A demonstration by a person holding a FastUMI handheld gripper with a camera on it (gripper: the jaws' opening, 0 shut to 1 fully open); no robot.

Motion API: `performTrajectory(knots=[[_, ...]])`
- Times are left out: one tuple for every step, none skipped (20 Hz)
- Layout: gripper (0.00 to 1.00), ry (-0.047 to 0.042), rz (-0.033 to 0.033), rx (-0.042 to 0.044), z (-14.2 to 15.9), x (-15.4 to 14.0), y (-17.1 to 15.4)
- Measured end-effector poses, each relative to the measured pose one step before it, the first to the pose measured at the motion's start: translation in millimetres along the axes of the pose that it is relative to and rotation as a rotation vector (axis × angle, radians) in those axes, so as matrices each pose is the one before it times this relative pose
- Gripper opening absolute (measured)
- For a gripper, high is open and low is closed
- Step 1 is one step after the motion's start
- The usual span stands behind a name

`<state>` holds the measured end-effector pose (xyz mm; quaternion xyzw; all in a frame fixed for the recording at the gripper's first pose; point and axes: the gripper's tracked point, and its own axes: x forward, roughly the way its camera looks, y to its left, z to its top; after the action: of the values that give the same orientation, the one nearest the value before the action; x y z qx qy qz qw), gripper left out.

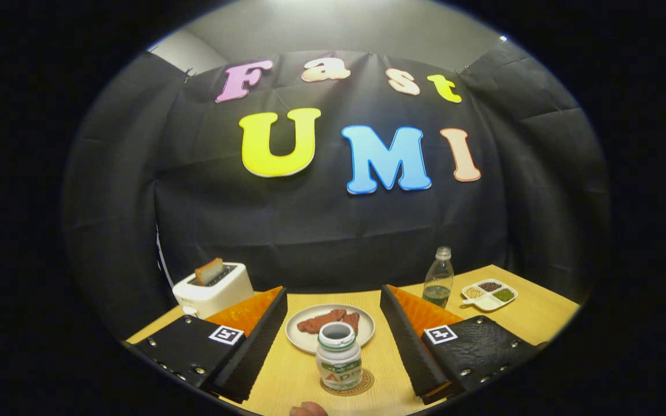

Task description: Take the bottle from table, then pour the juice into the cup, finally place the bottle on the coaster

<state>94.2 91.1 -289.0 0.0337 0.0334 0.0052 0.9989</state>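
White plastic formed the small bottle [339, 355], which was seen standing upright on a round coaster [347, 383] on the wooden table [541, 315]. Its mouth was uncapped and open at the top, with a green band just below the neck and a label around the body. The bottle was positioned between the two fingers of the gripper [333, 341], yet it was touched by neither; a clear gap of table was left on each side. The fingers [252, 346] were spread wide apart, so nothing was held.

Just beyond the bottle, a pale round plate [362, 341] was set, and reddish-brown strips of food [327, 320] were laid on it. Near the bottom of the view, just in front of the coaster, a fingertip [308, 409] of a person could be made out.

Farther off, beyond one finger, a white toaster [213, 290] was placed near the table's back edge, with a slice of toast [209, 271] raised out of its slot. Beyond the other finger, a clear bottle [439, 278] with a little dark liquid at its bottom stood upright, and just beside it a white divided dish [489, 294] was set, its compartments filled with small heaps of brown, dark and green contents. Black cloth hung behind the table as the booth's wall.
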Motion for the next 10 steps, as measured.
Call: performTrajectory(knots=[[0.98, -0.01292, 0.00991, -0.00720, 19.49, -5.22, 0.13], [0.98, -0.01552, 0.02187, 0.00035, 20.22, -3.86, 2.75], [0.98, 0.00178, 0.00632, -0.00051, 17.10, -1.95, 1.13], [0.98, 0.00820, 0.00447, -0.00560, 11.93, -2.81, -1.00], [0.98, 0.00120, 0.01550, -0.00367, 13.25, -2.28, 3.29], [0.98, -0.00815, 0.01438, 0.00184, 13.84, -1.38, 3.30], [0.98, -0.01159, 0.01368, 0.00075, 14.24, -1.86, 2.81], [0.98, -0.01019, 0.01027, 0.00493, 12.60, -1.24, 1.97], [0.98, -0.01446, 0.00290, -0.00026, 11.73, -1.53, 0.54], [0.98, -0.01160, -0.00656, -0.00344, 10.27, -2.85, -1.97]])
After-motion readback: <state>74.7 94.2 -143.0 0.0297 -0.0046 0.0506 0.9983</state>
